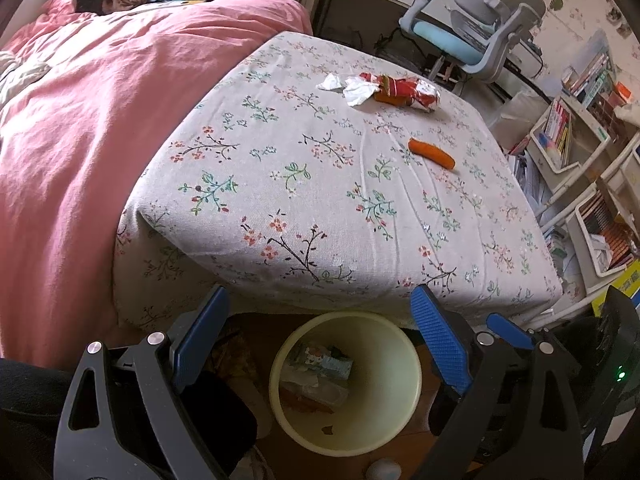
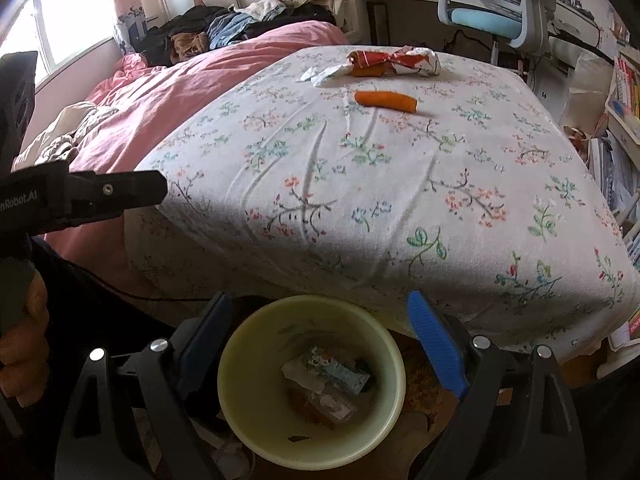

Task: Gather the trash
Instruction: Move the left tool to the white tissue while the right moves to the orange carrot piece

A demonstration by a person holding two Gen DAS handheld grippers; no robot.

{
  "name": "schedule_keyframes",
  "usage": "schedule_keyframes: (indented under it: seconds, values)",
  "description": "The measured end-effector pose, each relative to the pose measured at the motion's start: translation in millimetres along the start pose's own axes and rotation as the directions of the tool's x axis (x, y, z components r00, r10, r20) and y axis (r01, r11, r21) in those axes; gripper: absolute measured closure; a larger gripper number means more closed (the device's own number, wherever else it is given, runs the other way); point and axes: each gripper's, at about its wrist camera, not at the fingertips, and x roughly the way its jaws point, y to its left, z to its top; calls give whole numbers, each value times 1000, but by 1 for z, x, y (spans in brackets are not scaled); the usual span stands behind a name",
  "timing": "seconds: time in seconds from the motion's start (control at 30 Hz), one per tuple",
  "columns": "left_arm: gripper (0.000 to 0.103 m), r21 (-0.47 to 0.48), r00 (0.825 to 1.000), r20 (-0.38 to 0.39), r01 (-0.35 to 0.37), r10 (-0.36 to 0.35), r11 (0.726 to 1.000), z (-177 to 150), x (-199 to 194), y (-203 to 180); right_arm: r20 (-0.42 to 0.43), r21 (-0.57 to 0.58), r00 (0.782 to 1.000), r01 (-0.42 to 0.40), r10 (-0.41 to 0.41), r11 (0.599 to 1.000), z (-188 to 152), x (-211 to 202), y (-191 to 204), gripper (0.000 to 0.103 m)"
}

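On the floral bedsheet (image 1: pixel 304 184) lie an orange carrot-like piece (image 1: pixel 431 153) (image 2: pixel 386 101), a crumpled red wrapper (image 1: pixel 408 90) (image 2: pixel 396 60) and white tissue (image 1: pixel 352 88) (image 2: pixel 328 74), all near the far end. A pale yellow bin (image 1: pixel 384 356) (image 2: pixel 260 344) stands on the floor at the bed's near edge, with several wrappers (image 1: pixel 320 372) (image 2: pixel 328 376) inside. My left gripper (image 1: pixel 320 340) hangs open over the bin, holding nothing. My right gripper (image 2: pixel 320 340) is likewise open and empty above it. The trash on the bed is well beyond both grippers.
A pink duvet (image 1: pixel 80 128) covers the bed's left side, with clothes piled at the back. A blue-grey desk chair (image 1: pixel 476 28) and a desk stand beyond. Shelves of books (image 1: pixel 592 184) line the right. The left gripper's black body (image 2: pixel 92 196) and a hand (image 2: pixel 20 340) show at left.
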Motion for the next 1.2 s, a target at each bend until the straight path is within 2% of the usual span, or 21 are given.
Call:
schedule_keyframes:
  seconds: [0.23,0.47,0.6,0.73,0.97,1.13,1.2]
  values:
    - [14,-10,999,33,23,-22,1000,29,4,-1,50,-56,998,35,-33,998,48,1,-3,17]
    - [14,11,998,56,32,-32,999,86,27,-6,-23,-222,995,85,-92,971,104,39,-16,17]
    - [14,80,998,57,32,-37,996,120,53,-22,-54,-237,995,73,-89,969,122,59,-28,17]
    - [14,174,999,52,3,-13,985,150,88,-43,-66,-219,996,49,-64,975,133,78,-34,17]
    - [14,199,998,40,-55,48,978,190,140,-51,-84,-231,995,27,-48,972,141,92,-34,17]
    - [14,286,993,39,-122,116,950,203,171,-65,-116,-203,992,23,-47,979,145,105,-43,17]
    - [25,309,991,44,-131,124,942,206,178,-68,-123,-197,991,21,-46,980,146,108,-45,17]
